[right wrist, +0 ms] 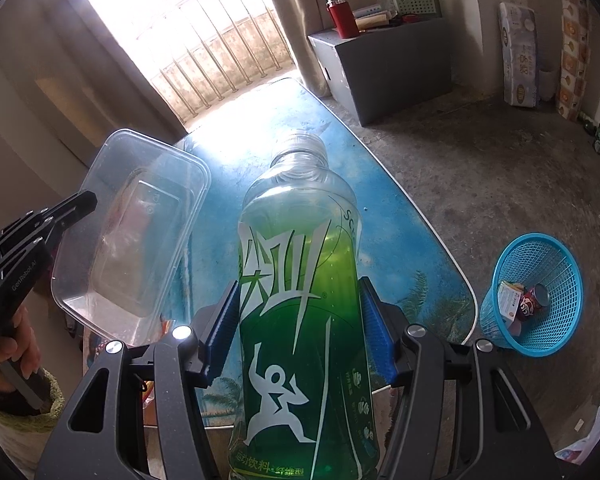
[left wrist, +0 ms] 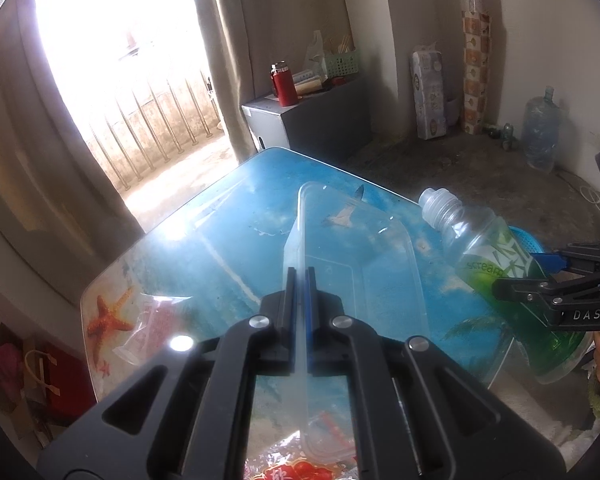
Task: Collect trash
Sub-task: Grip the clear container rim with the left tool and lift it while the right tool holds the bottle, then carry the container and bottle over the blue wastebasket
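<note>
My left gripper point(left wrist: 299, 276) is shut on the rim of a clear plastic food container point(left wrist: 360, 256) and holds it above the blue sea-print table point(left wrist: 220, 248). The container also shows in the right wrist view point(right wrist: 140, 220), with the left gripper point(right wrist: 88, 200) at its edge. My right gripper point(right wrist: 300, 292) is shut on a green uncapped drink bottle point(right wrist: 300, 280), held lengthwise above the table point(right wrist: 380, 208). The bottle point(left wrist: 488, 256) and right gripper point(left wrist: 500, 290) show at the right of the left wrist view. A blue mesh trash basket point(right wrist: 536, 296) with some trash inside stands on the floor right of the table.
A clear wrapper point(left wrist: 156, 328) lies by the starfish print, and a red printed wrapper point(left wrist: 300, 468) lies at the near table edge. A grey cabinet point(right wrist: 392, 68) with a red flask stands beyond. Crumpled paper point(right wrist: 596, 432) lies on the floor.
</note>
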Tool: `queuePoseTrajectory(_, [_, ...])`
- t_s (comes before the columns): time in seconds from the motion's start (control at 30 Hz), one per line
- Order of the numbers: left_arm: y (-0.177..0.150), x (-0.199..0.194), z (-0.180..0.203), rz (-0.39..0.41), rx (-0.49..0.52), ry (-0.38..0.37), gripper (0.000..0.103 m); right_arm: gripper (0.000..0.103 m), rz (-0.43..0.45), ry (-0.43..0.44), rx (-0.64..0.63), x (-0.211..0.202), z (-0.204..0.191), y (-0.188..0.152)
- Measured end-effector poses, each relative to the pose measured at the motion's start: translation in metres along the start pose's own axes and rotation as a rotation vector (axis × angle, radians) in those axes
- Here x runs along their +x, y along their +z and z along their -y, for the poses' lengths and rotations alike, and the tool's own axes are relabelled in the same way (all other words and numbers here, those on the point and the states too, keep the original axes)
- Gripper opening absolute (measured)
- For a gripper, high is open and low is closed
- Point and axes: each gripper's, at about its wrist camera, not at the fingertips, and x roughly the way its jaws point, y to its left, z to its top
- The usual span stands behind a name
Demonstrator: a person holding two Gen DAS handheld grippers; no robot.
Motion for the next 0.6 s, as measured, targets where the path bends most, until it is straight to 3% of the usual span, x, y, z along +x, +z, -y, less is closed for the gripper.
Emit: queuePoseTrajectory(0.6, [0.016,-0.007,0.04,0.031,0.07,-0.056,0.002,0.057,0.039,-0.006,0.075,-0.025,0.033,-0.013])
